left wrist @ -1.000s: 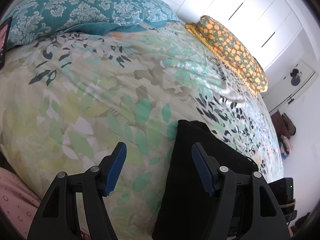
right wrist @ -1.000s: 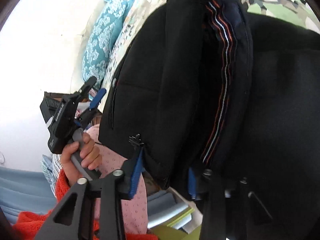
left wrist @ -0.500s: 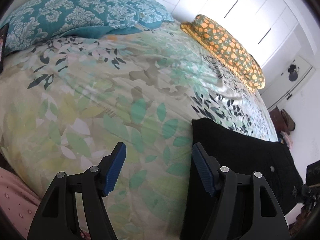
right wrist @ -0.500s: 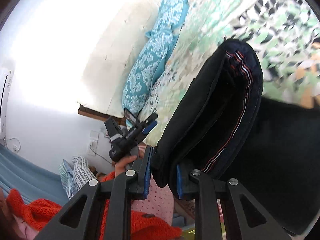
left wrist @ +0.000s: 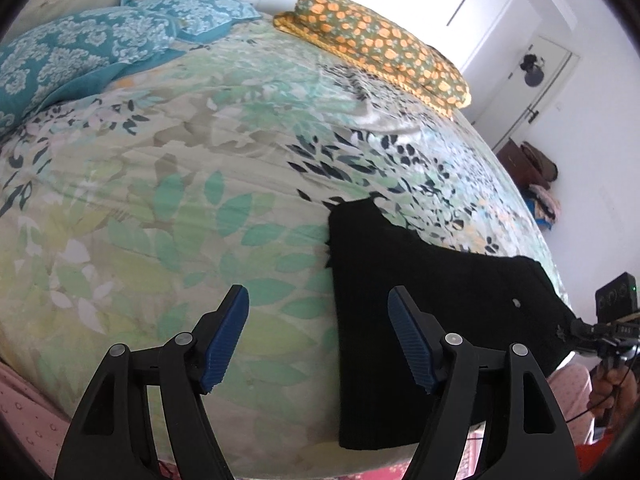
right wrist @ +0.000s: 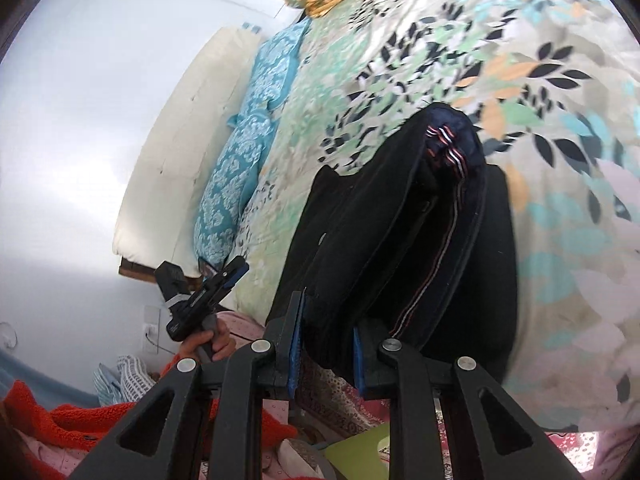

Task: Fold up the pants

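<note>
Since a second ago I have carried the black pants point(right wrist: 404, 240) outward over the leaf-print duvet point(left wrist: 168, 184), and more of them now lies flat near the bed's edge. My right gripper point(right wrist: 326, 344) is clamped on a bunched fold by the striped waistband lining point(right wrist: 448, 152). My left gripper point(left wrist: 318, 336) hovers, jaws apart and opening, nothing between them. I judge the fold needs the held edge laid squarely over the flat part, then released.
</note>
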{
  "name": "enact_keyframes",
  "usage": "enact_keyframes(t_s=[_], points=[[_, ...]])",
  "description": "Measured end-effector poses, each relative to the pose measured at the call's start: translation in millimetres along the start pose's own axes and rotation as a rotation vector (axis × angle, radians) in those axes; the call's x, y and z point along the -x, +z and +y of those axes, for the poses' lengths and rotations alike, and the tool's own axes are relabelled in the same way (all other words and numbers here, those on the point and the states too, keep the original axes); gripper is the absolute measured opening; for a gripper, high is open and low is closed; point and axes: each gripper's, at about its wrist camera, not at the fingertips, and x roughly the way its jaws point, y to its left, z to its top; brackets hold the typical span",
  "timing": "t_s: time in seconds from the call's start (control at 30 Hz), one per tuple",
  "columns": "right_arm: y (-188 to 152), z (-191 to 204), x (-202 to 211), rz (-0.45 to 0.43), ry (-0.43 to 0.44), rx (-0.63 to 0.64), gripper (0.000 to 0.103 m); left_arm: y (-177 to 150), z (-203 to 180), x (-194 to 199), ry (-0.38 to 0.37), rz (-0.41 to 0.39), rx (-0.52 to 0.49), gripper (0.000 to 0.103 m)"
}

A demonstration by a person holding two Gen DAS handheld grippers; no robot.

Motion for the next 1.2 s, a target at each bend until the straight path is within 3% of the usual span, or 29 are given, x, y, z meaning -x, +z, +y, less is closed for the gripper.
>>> enact_keyframes(t_s=[0.07, 0.2, 0.3, 0.37, 0.43, 0.47, 0.57, 0.7, 0.8, 0.87, 0.93, 1.03, 1.2], points=[[-2.2, -10.0, 2.3, -0.001, -0.025, -0.009, 0.021, -4.4, -16.2, -3.2, -0.024, 0.021, -0.045, 0.075], [-7.8, -30.6, -18.2, 0.054, -0.154, -0.028, 0.021, -12.1, -41.8, -11.3, -0.050, 0.056, -0.132, 0.075], [-13.7, -43.0, -28.6, 0.074, -0.181, -0.059, 0.021, -24.5, -60.4, -24.2, -0.062, 0.108, -0.224, 0.077], [-8.5, -35.5, -25.5, 0.075, -0.191, -0.042, 0.028, -36.5, -69.3, -36.8, -0.042, 0.164, -0.294, 0.077], [-2.7, -24.9, -15.9, 0.060, -0.291, 0.014, 0.051, -47.5, -73.1, -44.8, -0.023, 0.203, -0.342, 0.077], [2.4, -13.5, -7.2, 0.027, -0.358, 0.065, 0.054, -51.1, -74.6, -46.6, -0.021, 0.215, -0.357, 0.077], [23.1, 24.2, 8.5, -0.047, -0.425, 0.194, 0.054, -54.0, -78.5, -44.6, -0.012, 0.210, -0.387, 0.077], [59.5, 54.9, -6.1, -0.080, -0.346, 0.295, 0.054, -52.4, -78.9, -45.1, -0.010, 0.211, -0.386, 0.077], [80.0, 45.6, -30.1, -0.075, -0.283, 0.272, 0.053, -54.8, -80.1, -44.3, -0.001, 0.205, -0.408, 0.077], [91.6, 15.6, -55.8, -0.031, -0.395, 0.207, 0.050, -58.0, -80.1, -44.8, 0.004, 0.206, -0.420, 0.078], [93.4, -13.0, -70.8, -0.006, -0.475, 0.146, 0.028, -60.1, -78.3, -46.2, -0.007, 0.217, -0.415, 0.078], [89.4, 1.2, -60.8, -0.061, -0.468, 0.157, 0.028, -60.2, -77.2, -45.1, -0.007, 0.224, -0.399, 0.078], [53.8, 57.6, -40.2, -0.059, -0.569, 0.371, 0.028, -50.1, -77.6, -35.4, -0.020, 0.193, -0.352, 0.079]])
